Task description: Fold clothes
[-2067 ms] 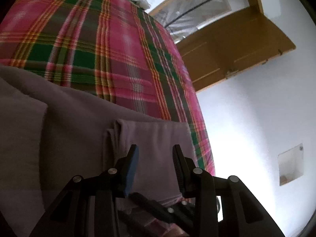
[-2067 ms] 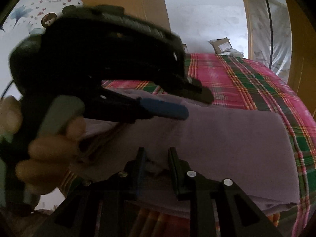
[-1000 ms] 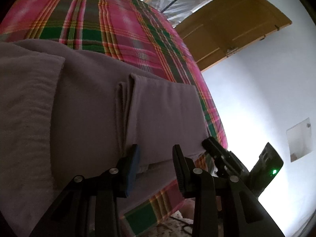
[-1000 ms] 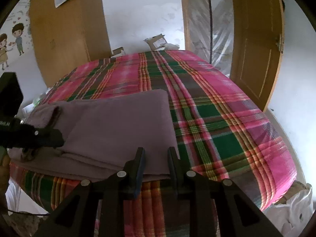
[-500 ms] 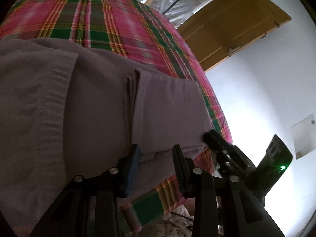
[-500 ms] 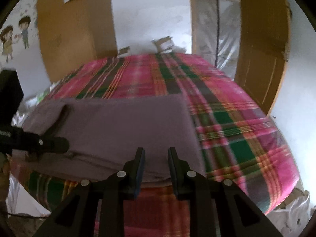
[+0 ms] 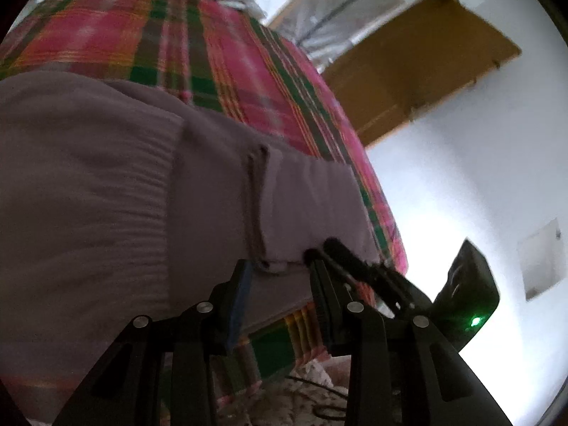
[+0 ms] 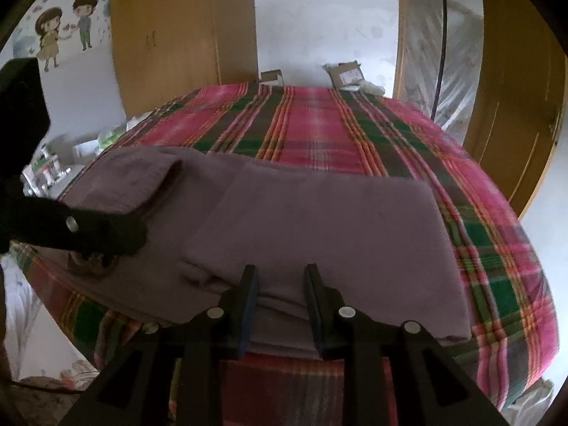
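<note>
A mauve garment, already doubled over on itself, lies across the near edge of a bed covered by a pink and green plaid blanket; in the right wrist view it fills the middle of the frame, with a ribbed cuff or hem turned up at the left centre. The right gripper sits at the bottom centre of that view with its jaws parted, one either side of the garment's near folded edge, and nothing is pinched between them. In the left wrist view the left gripper sits at the lower centre, jaws likewise apart, pointing at the stacked seam where two layers meet; the tip of the other tool pokes in just right of it, near the same edge. Whether either pad actually touches the cloth I cannot tell. The step in hand looks like lining up for a grasp on the near edge, ahead of another fold. The next move seems to call for closing both sets of jaws on all the layers at once, not just the top one, at matching points along the edge, then lifting evenly and carrying the edge toward the far side of the bed so that the fold lands square. The layers sit loosely at the seam, so a shallow bite could peel them apart.
</note>
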A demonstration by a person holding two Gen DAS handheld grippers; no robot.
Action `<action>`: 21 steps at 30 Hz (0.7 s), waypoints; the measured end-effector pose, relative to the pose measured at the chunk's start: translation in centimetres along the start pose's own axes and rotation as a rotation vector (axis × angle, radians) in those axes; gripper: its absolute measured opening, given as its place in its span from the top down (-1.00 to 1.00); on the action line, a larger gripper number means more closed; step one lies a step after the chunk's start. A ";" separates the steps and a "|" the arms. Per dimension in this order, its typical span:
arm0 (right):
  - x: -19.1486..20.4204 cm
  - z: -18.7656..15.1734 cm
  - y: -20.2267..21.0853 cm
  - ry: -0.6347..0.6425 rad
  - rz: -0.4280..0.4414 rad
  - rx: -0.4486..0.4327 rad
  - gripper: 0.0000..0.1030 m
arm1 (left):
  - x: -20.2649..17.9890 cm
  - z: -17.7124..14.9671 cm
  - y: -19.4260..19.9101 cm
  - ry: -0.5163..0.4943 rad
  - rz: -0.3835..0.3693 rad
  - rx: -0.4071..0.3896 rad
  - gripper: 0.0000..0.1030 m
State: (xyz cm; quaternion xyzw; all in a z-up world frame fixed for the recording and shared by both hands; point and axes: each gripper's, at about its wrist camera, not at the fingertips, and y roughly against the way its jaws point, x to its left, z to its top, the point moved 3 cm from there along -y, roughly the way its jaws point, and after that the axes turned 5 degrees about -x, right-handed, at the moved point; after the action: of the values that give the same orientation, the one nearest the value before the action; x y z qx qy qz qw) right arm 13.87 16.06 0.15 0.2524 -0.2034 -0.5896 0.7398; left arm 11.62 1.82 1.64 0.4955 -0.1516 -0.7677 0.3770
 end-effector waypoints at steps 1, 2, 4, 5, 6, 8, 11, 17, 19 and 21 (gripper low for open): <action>0.4 0.4 0.1 0.009 0.014 -0.013 0.48 | 0.2 0.2 0.7 0.002 0.005 -0.017 0.31; 0.8 0.6 0.1 0.018 0.025 -0.019 0.48 | 0.4 0.4 1.3 0.005 0.008 -0.034 0.31; 1.5 0.9 -0.4 0.038 0.037 -0.017 0.48 | 0.7 0.8 2.7 0.013 0.004 -0.075 0.31; 1.9 0.8 -0.8 0.043 0.046 -0.004 0.48 | 0.8 1.0 3.3 0.017 0.003 -0.095 0.31; 2.2 0.6 -1.3 0.043 0.051 0.013 0.48 | 0.9 1.2 4.0 0.021 0.001 -0.115 0.31; 2.4 0.3 -1.7 0.042 0.048 0.027 0.48 | 1.2 1.6 5.0 0.020 0.004 -0.138 0.31; 2.6 0.9 -1.0 0.044 0.059 0.014 0.48 | 2.6 2.0 6.0 0.054 0.018 -0.156 0.31; 4.9 2.8 -0.2 0.083 0.120 -0.048 0.48 | 6.4 2.5 8.9 0.132 0.074 -0.242 0.31; 6.4 3.2 -0.3 0.116 0.159 -0.058 0.48 | 7.8 2.4 10.0 0.159 0.096 -0.269 0.31; 8.1 3.4 -0.3 0.155 0.200 -0.063 0.48 | 9.6 2.2 11.0 0.208 0.125 -0.294 0.31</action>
State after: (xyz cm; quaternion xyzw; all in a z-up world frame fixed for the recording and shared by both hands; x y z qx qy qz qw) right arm 13.39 7.70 2.63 0.2520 -0.1511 -0.4978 0.8160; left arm 12.25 -12.84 3.18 0.5014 -0.0285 -0.7014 0.5058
